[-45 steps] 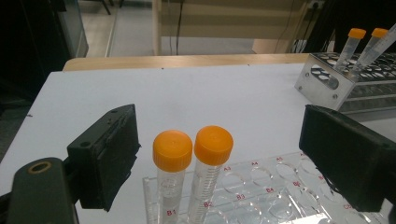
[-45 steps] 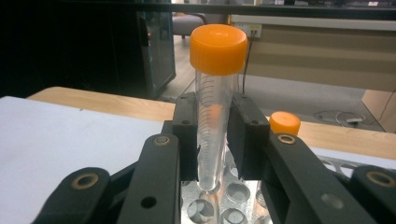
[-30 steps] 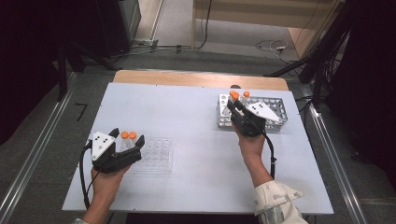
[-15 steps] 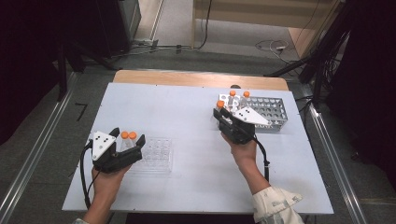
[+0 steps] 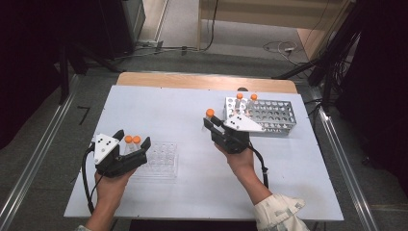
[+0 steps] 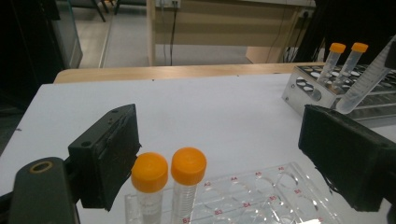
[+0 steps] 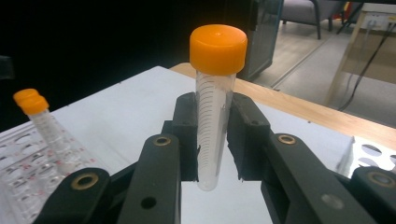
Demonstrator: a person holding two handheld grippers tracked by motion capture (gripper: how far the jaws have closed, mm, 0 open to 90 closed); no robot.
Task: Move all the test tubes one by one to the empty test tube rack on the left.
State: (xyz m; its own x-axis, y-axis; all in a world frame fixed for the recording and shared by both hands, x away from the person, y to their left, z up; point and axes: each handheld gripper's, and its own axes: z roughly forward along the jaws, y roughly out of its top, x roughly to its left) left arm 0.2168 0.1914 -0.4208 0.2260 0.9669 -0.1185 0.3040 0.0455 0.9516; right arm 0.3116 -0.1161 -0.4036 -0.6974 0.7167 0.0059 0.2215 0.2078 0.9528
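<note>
White tabletop (image 5: 173, 110) on a wood-edged bench, grey floor and cables beyond, dark curtains at both sides.

Progress, as I judge it: you are moving orange-capped tubes from the metal rack (image 5: 274, 118) at the far right to the clear plastic rack (image 5: 161, 161) at the near left. Two tubes already stand in the clear rack (image 6: 243, 196), side by side at its left end: tube one (image 6: 149, 186), tube two (image 6: 187, 182). Two more tubes (image 5: 246, 103) wait upright at the near-left end of the metal rack; the left gripper view shows them too (image 6: 345, 58).

The third tube (image 7: 214, 107) is in transit. Your right gripper (image 5: 211, 126) is clamped on it at mid-barrel, cap up, roughly upright, over bare table between the two racks and closer to the metal one.

Your left gripper (image 5: 130, 147) is spread wide, jaws standing either side of the two seated tubes, pads clear of them. It grips nothing. It looks like a steadying post at the clear rack's left end.

Containers:
- Metal rack: most holes vacant.
- Clear rack: red-lettered wells, nearly all free; the wells just right of the seated pair are free.
- Tube contents: cannot tell; the walls look clear.

Left to do, by my reading: seat this tube, then fetch the last two.
</note>
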